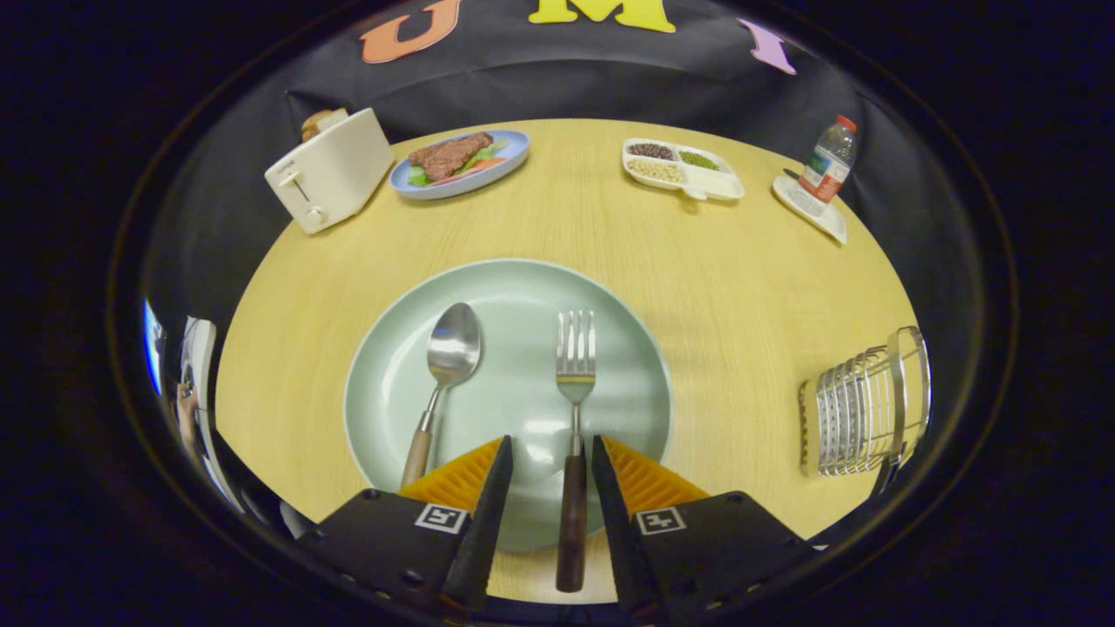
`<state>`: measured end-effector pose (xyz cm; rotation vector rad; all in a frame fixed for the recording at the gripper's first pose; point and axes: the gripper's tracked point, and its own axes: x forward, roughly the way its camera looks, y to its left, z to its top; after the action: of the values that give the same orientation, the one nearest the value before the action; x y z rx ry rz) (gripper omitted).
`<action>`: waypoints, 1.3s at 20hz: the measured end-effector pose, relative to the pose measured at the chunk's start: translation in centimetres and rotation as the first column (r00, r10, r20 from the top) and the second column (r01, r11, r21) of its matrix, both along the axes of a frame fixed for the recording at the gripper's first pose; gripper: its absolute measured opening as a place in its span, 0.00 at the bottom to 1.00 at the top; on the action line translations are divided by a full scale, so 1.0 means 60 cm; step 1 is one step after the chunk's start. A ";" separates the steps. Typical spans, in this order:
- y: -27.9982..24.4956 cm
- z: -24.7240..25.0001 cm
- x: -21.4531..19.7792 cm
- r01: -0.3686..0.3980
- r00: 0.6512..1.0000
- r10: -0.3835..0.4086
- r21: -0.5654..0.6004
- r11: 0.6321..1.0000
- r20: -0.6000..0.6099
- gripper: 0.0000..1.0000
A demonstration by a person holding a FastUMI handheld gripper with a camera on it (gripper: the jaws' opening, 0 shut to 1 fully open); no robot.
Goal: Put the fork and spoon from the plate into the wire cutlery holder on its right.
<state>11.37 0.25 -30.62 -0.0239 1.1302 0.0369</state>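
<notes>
Fingers of gripper (551, 453) spread apart, straddling dark wooden handle of steel fork (574, 418) without touching it.

Fork lying on pale green round plate (514, 287), tines pointing away, handle running back between fingers. Wooden-handled steel spoon (446, 370) on same plate, left of left finger, bowl beyond fingertips. Silver wire cutlery holder (862, 409) standing on light wooden round table (749, 287), well apart to right of right finger.

Pale green round plate (514, 287) sitting mid round wooden table (740, 296), metal wooden-handled spoon (442, 374) lying on it left of metal dark-handled fork (575, 366). Gripper (550, 453) fingers standing apart, straddling fork handle without touching. Wire cutlery holder (858, 405) sitting right of plate.
</notes>
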 end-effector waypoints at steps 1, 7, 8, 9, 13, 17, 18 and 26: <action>-0.001 -0.002 -0.001 0.003 1.000 -0.003 0.002 1.000 -0.010 0.50; -0.001 -0.001 0.002 0.007 1.000 -0.007 0.015 1.000 -0.015 0.24; 0.002 -0.007 -0.001 0.009 1.000 -0.009 0.018 1.000 -0.015 0.12; 0.000 -0.007 0.002 0.000 1.000 0.001 0.015 1.000 -0.019 0.09; -0.004 -0.004 -0.002 0.009 1.000 -0.009 0.031 0.999 -0.011 0.02; -0.008 0.024 -0.006 0.006 0.999 -0.008 0.052 0.999 0.033 0.02; -0.010 0.034 -0.007 0.004 0.999 -0.007 0.056 0.998 0.048 0.02; -0.057 0.127 -0.026 -0.005 0.985 -0.010 0.084 0.996 0.171 0.02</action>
<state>9.79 -3.16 -23.00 0.0491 0.9555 0.0789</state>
